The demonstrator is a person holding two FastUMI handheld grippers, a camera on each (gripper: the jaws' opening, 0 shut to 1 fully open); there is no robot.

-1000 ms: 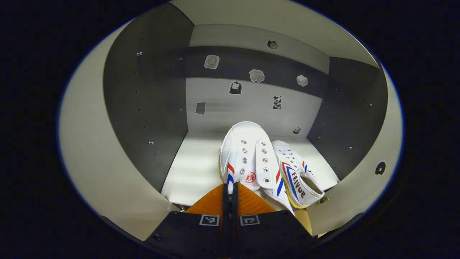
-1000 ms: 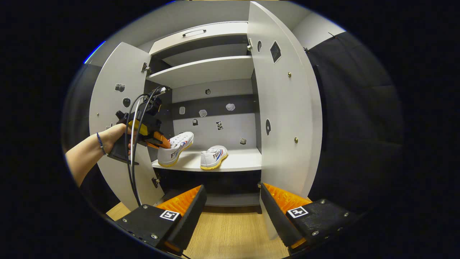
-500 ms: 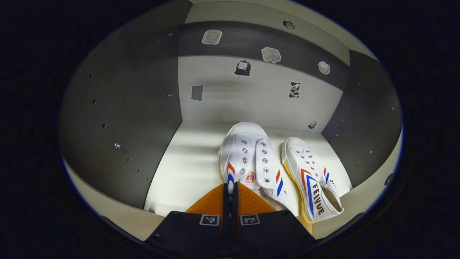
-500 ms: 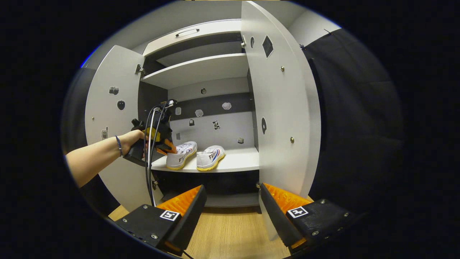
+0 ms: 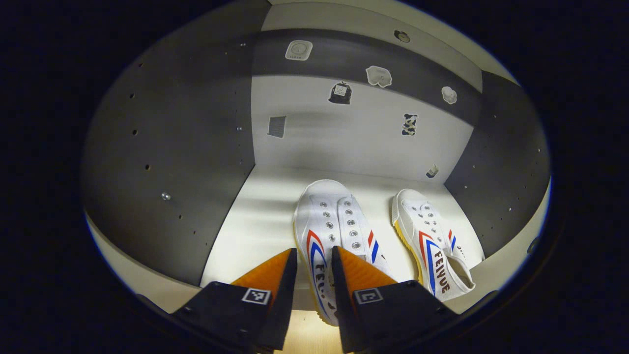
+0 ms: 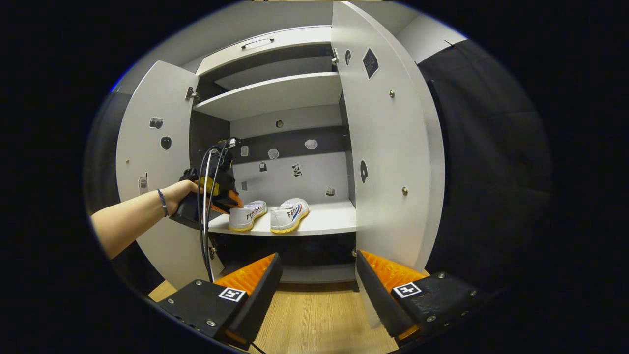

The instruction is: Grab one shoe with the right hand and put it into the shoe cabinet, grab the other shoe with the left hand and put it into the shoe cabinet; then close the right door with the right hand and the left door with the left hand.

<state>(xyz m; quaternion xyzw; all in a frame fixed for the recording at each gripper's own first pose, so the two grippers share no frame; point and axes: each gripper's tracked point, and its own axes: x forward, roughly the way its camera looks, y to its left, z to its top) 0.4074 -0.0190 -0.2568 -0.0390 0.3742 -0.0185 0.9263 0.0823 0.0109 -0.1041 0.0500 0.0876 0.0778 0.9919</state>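
Both shoes [image 5: 339, 236] [image 5: 432, 246] sit on the cabinet shelf [image 5: 255, 216]; both grippers' fingers [image 5: 275, 275] [image 6: 255, 285] parted, empty.

Boxy black housings on each tool [image 6: 317, 282] with little square coded tags and small screws, ribbed finger pads. Dark cables [image 6: 204, 216] looping off the far one, thin blue bracelet [image 6: 162, 202] on a bare forearm.

Left gripper [image 5: 314, 260] jaws parted, right gripper [image 6: 317, 275] jaws wide — arm [image 6: 132, 221] outstretched
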